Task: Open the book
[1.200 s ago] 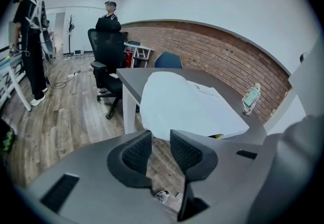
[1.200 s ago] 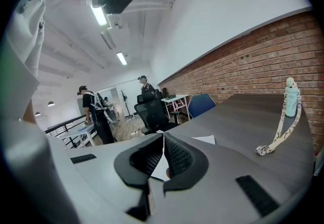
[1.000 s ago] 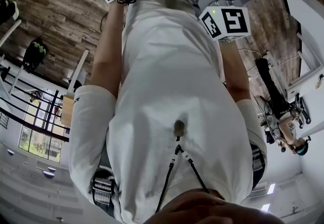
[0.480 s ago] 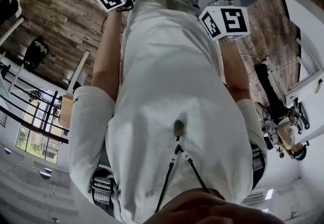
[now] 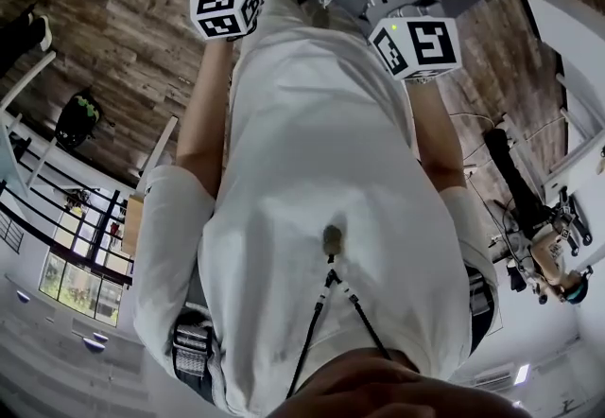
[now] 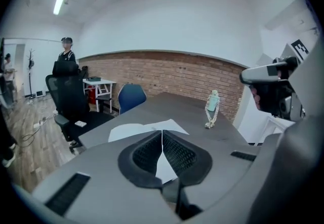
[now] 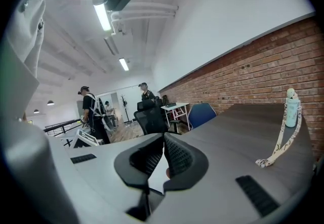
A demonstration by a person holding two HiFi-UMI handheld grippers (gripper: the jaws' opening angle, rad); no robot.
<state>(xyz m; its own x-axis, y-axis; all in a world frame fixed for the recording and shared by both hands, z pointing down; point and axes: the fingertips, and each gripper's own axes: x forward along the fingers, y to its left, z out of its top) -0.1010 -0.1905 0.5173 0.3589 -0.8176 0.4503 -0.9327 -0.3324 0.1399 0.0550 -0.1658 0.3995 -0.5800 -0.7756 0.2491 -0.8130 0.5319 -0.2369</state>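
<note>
pale strapped bottle [image 6: 213, 102] upright on grey table [image 6: 187, 109], blue chair [image 6: 130, 97] before brick wall [image 6: 167, 73]

The right gripper [image 7: 163, 142] has its two jaws pressed together, tip to tip, over the grey table [image 7: 243, 137]. A small bottle [image 7: 290, 109] stands on the table's right side, and a spotted strap [image 7: 277, 148] hangs from it down onto the table. A brick wall [image 7: 263, 66] runs along the table's right edge. Past the table's far end are a blue chair [image 7: 201, 114], a black chair [image 7: 148, 119] and a person [image 7: 92, 111].
</note>
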